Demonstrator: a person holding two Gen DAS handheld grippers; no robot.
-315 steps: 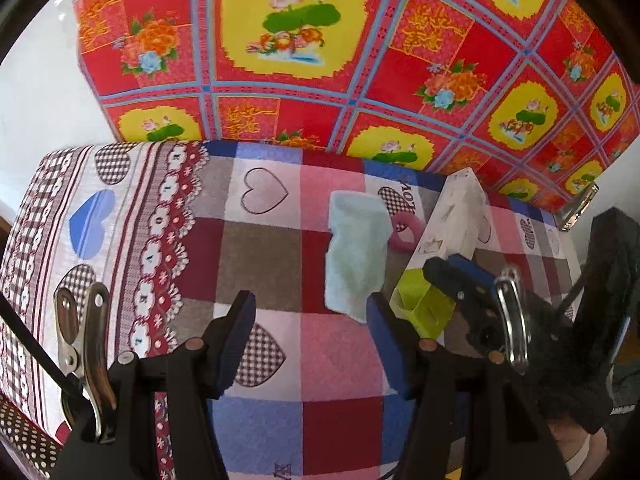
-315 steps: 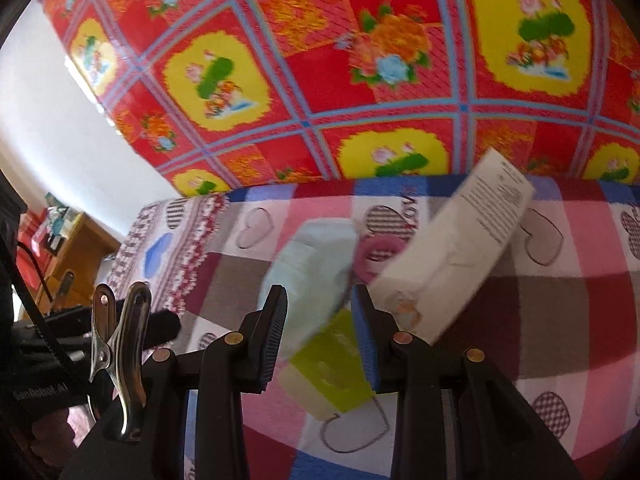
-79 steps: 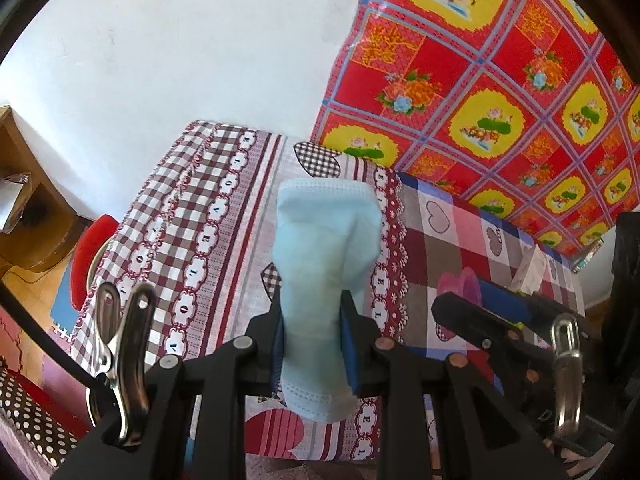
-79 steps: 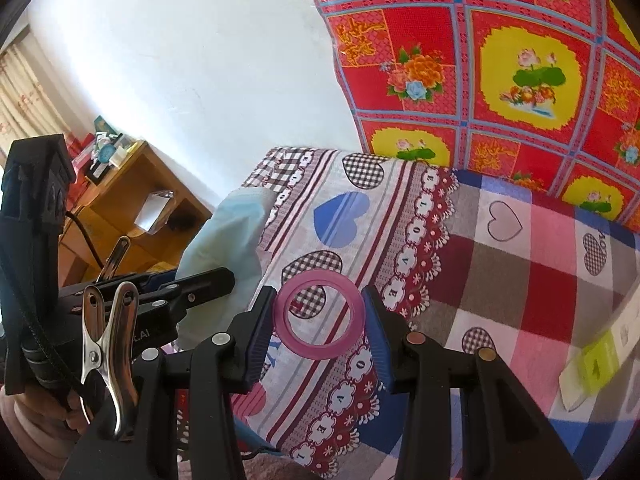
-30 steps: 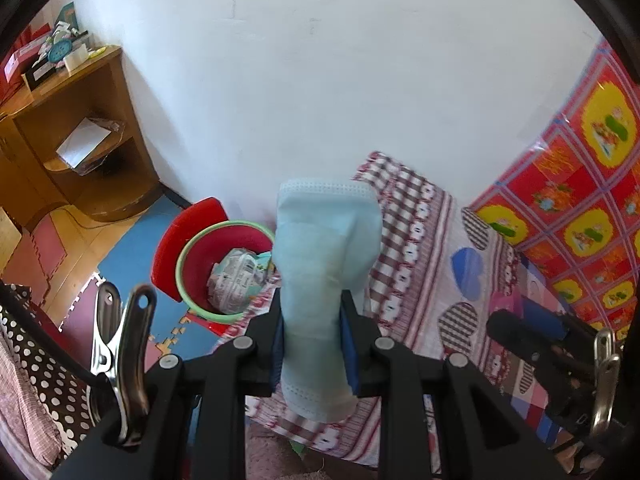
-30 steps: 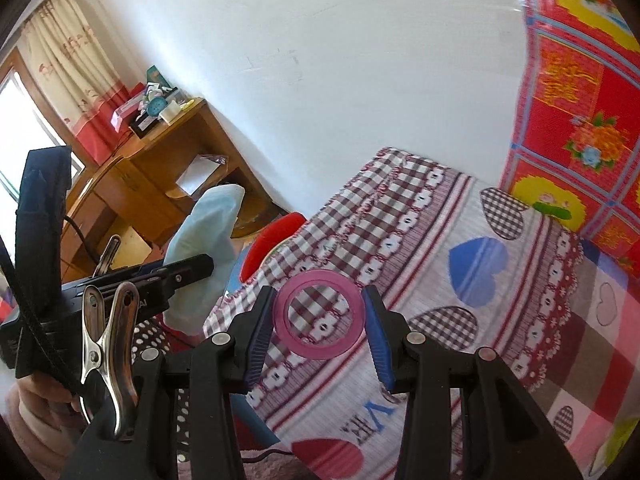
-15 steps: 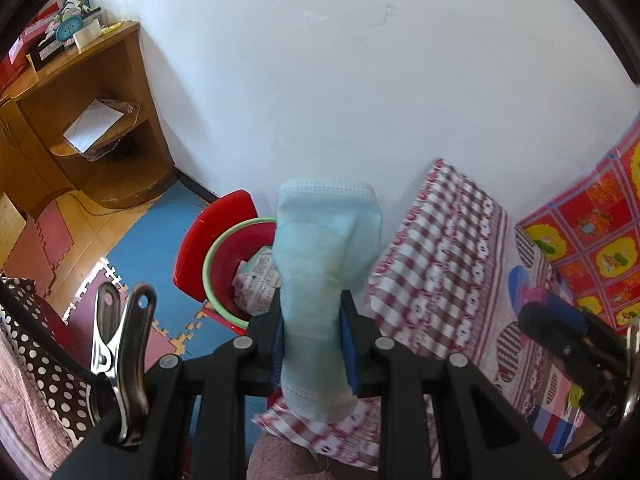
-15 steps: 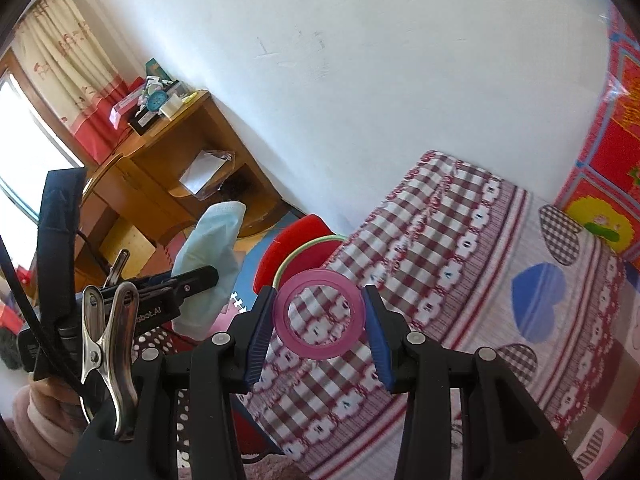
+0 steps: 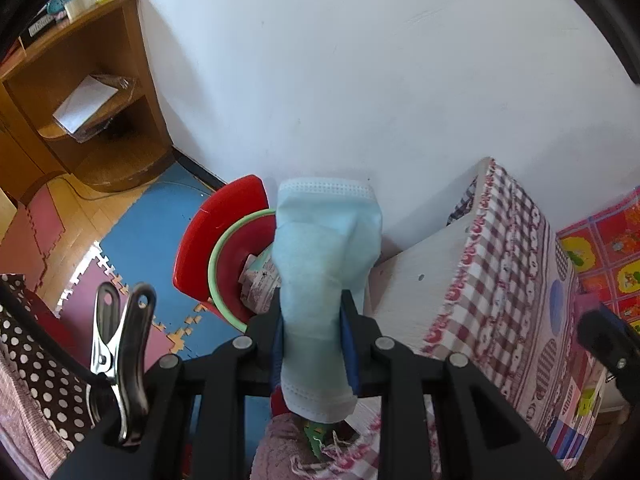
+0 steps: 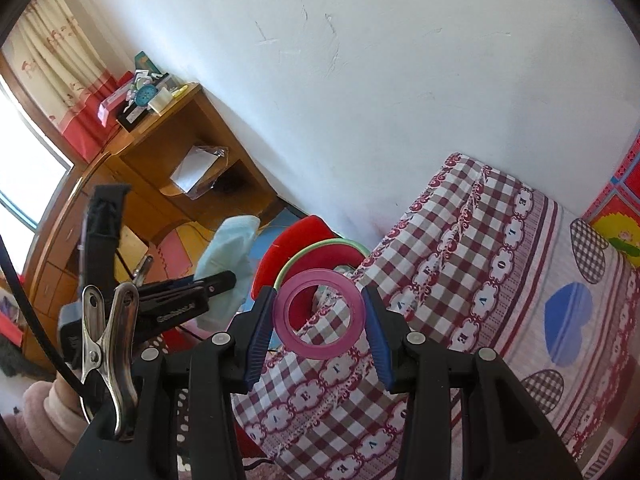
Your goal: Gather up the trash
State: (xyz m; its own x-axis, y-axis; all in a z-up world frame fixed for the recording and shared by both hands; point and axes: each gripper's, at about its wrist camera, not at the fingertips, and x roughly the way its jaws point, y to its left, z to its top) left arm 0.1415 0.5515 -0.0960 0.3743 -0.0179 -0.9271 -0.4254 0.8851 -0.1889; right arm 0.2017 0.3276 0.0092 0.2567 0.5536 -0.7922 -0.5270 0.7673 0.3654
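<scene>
My left gripper (image 9: 314, 314) is shut on a light blue face mask (image 9: 326, 264) that stands up between its pads and hides part of the red bin (image 9: 218, 240) below. That bin has a green rim and holds crumpled paper (image 9: 258, 280). In the right wrist view my right gripper (image 10: 320, 314) is shut on a pink plastic ring (image 10: 319, 314), held over the table's edge. The red bin (image 10: 304, 252) shows just beyond the ring. The left gripper (image 10: 224, 280) with the mask (image 10: 230, 256) appears at the left, over the floor near the bin.
A table under a checked cloth (image 10: 500, 292) fills the right side, against a white wall (image 9: 360, 60). A wooden shelf unit (image 9: 80, 92) stands in the corner at the left. Foam floor mats (image 9: 132, 236) lie around the bin. A person's pink sleeve (image 10: 44, 412) is at the lower left.
Both grippers have swung left, off the table toward the red bin. The bin has grown larger and nearer to the middle of both views. Mask and ring stay gripped.
</scene>
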